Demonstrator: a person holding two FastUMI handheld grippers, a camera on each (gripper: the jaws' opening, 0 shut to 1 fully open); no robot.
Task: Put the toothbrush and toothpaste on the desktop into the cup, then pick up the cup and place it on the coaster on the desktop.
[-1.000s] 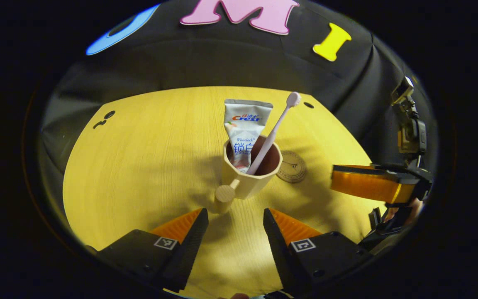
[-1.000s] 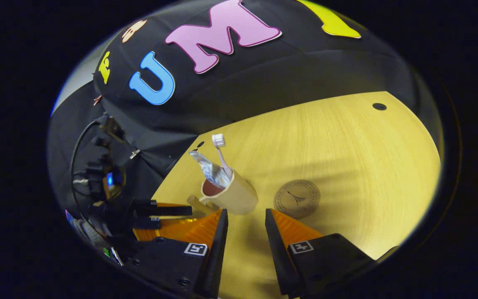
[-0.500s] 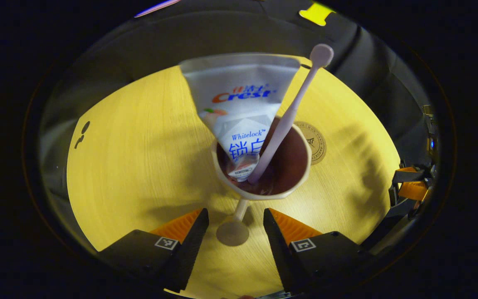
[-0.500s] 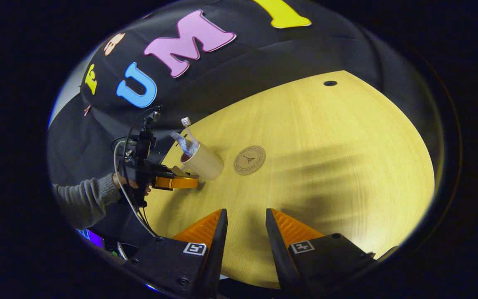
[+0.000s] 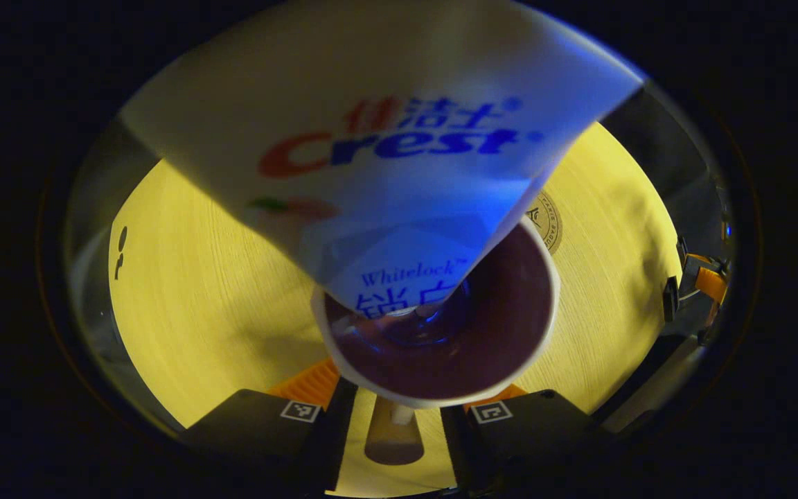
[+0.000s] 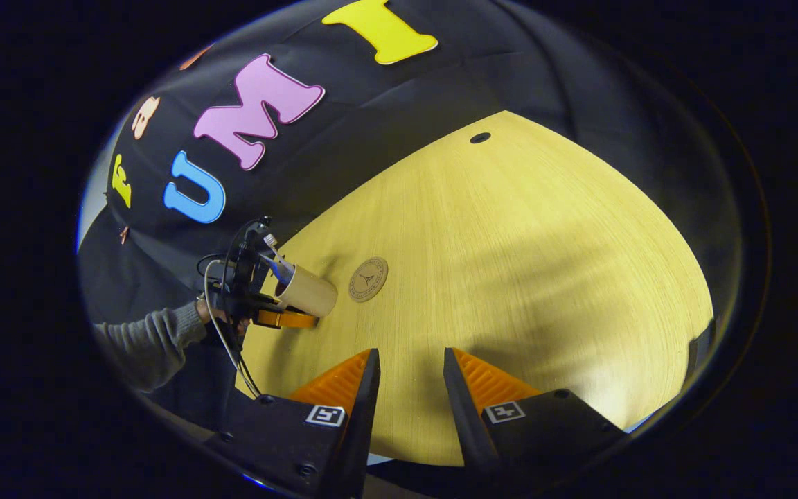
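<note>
A beige cup (image 5: 440, 346) with a dark inside stands very close in the left gripper view. A white toothpaste tube (image 5: 385, 145) leans out of it and hides the toothbrush. The cup's knobbed handle (image 5: 393, 443) lies between the fingers of my left gripper (image 5: 397, 409), with a thin gap on each side. The round coaster (image 5: 548, 222) peeks out behind the rim. In the right gripper view the cup (image 6: 305, 291) sits left of the coaster (image 6: 368, 278), with the left gripper (image 6: 288, 319) at it. My right gripper (image 6: 409, 388) hangs open over the near edge, holding nothing.
The yellow wooden table (image 6: 510, 263) stretches wide to the right of the coaster, with a small hole (image 6: 480, 138) near its far edge. A person's grey sleeve (image 6: 149, 339) reaches in from the left. The right gripper (image 5: 700, 277) shows far off at the right.
My left gripper moved in on the cup, so the handle now lies between its fingers, which have narrowed. The right gripper drew back and away from the cup.
</note>
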